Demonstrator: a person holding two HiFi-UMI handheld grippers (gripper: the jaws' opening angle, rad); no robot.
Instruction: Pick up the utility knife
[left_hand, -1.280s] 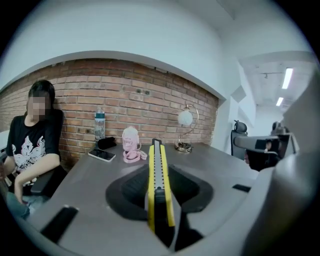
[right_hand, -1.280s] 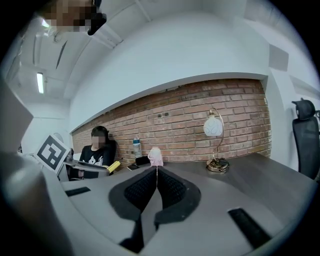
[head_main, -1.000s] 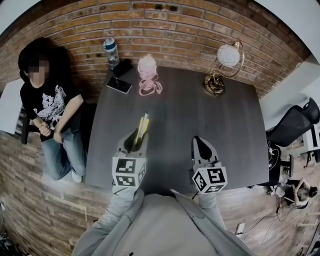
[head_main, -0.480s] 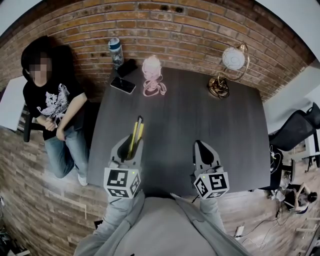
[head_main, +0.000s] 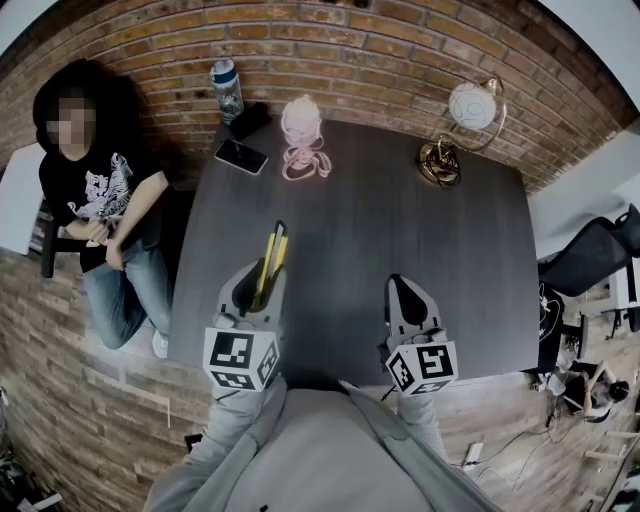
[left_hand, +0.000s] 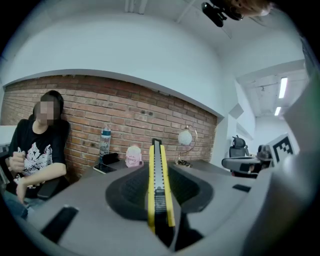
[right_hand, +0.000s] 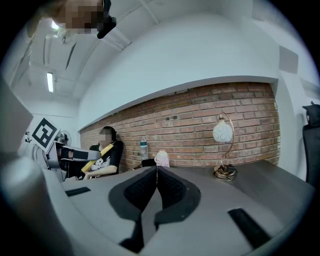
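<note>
Clamping slim yellow utility knife (left_hand: 159, 186) between left gripper (head_main: 262, 288) fingers, right gripper (right_hand: 156, 172) fingers pressed together

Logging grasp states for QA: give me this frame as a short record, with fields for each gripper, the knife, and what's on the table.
left gripper: shut on the utility knife
utility knife: yellow and black, clamped lengthwise, far end past the jaws, off the table
right gripper: shut, nothing between the jaws
table: dark top; holds phone, pink object with cord, globe lamp
water bottle: far left corner, by the brick wall
seated person: left of the table
</note>
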